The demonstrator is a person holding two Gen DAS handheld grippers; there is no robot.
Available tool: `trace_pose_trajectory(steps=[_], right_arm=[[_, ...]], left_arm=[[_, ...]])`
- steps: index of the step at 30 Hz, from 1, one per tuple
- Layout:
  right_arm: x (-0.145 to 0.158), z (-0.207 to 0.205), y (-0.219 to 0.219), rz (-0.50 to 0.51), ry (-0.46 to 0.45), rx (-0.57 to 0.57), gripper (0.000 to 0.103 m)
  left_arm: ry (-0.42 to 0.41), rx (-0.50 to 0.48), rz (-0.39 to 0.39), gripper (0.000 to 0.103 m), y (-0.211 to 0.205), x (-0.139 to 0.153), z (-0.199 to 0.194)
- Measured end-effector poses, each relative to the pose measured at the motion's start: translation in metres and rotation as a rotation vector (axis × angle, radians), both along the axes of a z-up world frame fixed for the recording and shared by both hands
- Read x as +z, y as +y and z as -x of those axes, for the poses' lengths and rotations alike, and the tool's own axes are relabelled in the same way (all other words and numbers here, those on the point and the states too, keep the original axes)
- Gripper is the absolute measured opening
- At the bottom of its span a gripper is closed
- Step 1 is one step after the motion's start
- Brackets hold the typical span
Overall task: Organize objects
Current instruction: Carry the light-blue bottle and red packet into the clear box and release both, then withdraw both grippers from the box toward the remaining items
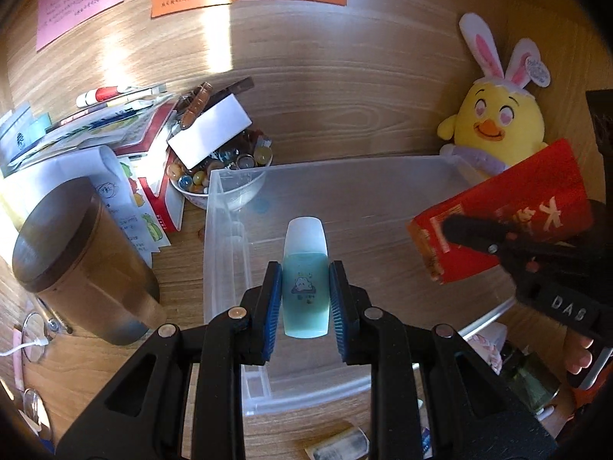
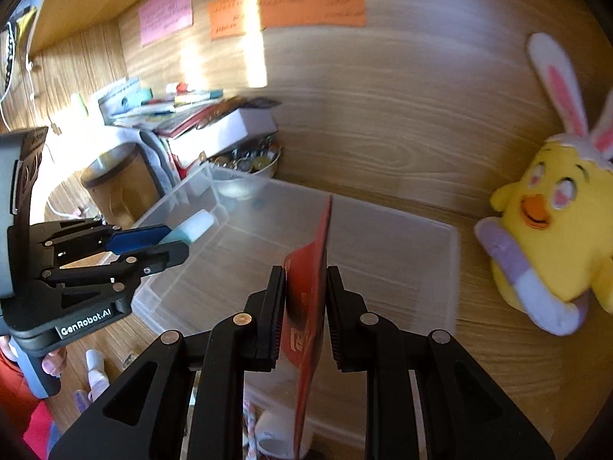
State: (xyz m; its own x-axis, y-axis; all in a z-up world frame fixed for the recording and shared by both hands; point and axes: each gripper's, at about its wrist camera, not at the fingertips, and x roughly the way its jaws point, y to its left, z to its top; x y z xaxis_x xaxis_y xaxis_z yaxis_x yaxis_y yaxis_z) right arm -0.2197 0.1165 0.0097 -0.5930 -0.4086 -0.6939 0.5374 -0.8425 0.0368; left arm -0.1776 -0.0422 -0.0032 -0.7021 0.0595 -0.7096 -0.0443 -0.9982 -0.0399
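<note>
So far nothing lies in the clear plastic storage bin (image 1: 226, 230) on the wooden desk (image 1: 345, 88); its floor looks bare in both views, so the sorting seems only begun. The left gripper (image 1: 305, 299) is clamped on a small pale-blue squeeze bottle with a translucent white cap (image 1: 305, 268), held cap-forward above the bin's left half. The right gripper (image 2: 305, 314) is clenched on a flat red packet with gold print (image 2: 310, 291), carried edge-on over the bin's near rim, towards the right side.

Both items look ready to be set down inside, which I judge to be the step in hand. Plenty appears left: near the bin's far left corner stand a bowl of glass marbles (image 1: 214, 176), a heap of papers and pens (image 1: 115, 122) and a brown lidded canister (image 1: 76, 264). At the bin's far right corner sits a yellow plush chick with rabbit ears (image 1: 494, 115).
</note>
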Motion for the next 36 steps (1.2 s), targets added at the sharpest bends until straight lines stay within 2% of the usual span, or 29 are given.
trace_pose_trajectory(steps=[7, 10, 14, 17, 19, 20, 23, 28, 31, 36], right_arm=[[-0.016, 0.012, -0.016, -0.021, -0.059, 0.044, 0.019], [-0.023, 0.016, -0.016, -0.038, -0.069, 0.039, 0.020], [-0.027, 0.020, -0.015, -0.062, -0.065, 0.018, 0.021], [-0.027, 0.022, -0.014, -0.073, -0.054, 0.004, 0.034], [-0.024, 0.020, -0.012, -0.090, -0.022, -0.020, 0.050], [-0.022, 0.019, -0.011, -0.096, -0.003, -0.032, 0.053], [-0.015, 0.017, -0.008, -0.104, 0.034, -0.053, 0.059], [-0.004, 0.012, -0.002, -0.112, 0.073, -0.086, 0.069], [0.004, 0.005, 0.003, -0.108, 0.090, -0.103, 0.077], [0.015, -0.006, 0.014, -0.088, 0.105, -0.124, 0.081]], left_arm=[[-0.022, -0.020, -0.002, 0.024, 0.004, -0.006, 0.010], [-0.011, -0.021, 0.019, 0.024, 0.006, -0.006, 0.010], [-0.007, -0.028, 0.009, 0.024, 0.005, -0.005, 0.009], [-0.004, -0.031, 0.006, 0.025, 0.003, -0.004, 0.008], [0.002, -0.034, 0.005, 0.028, 0.004, -0.002, 0.005], [0.009, -0.034, 0.006, 0.029, 0.004, -0.001, 0.004], [0.034, -0.033, 0.016, 0.036, 0.006, 0.006, -0.002], [0.093, -0.028, 0.036, 0.063, 0.009, 0.021, -0.019], [0.123, -0.022, 0.048, 0.072, 0.010, 0.028, -0.030], [0.159, -0.023, 0.051, 0.085, 0.010, 0.039, -0.047]])
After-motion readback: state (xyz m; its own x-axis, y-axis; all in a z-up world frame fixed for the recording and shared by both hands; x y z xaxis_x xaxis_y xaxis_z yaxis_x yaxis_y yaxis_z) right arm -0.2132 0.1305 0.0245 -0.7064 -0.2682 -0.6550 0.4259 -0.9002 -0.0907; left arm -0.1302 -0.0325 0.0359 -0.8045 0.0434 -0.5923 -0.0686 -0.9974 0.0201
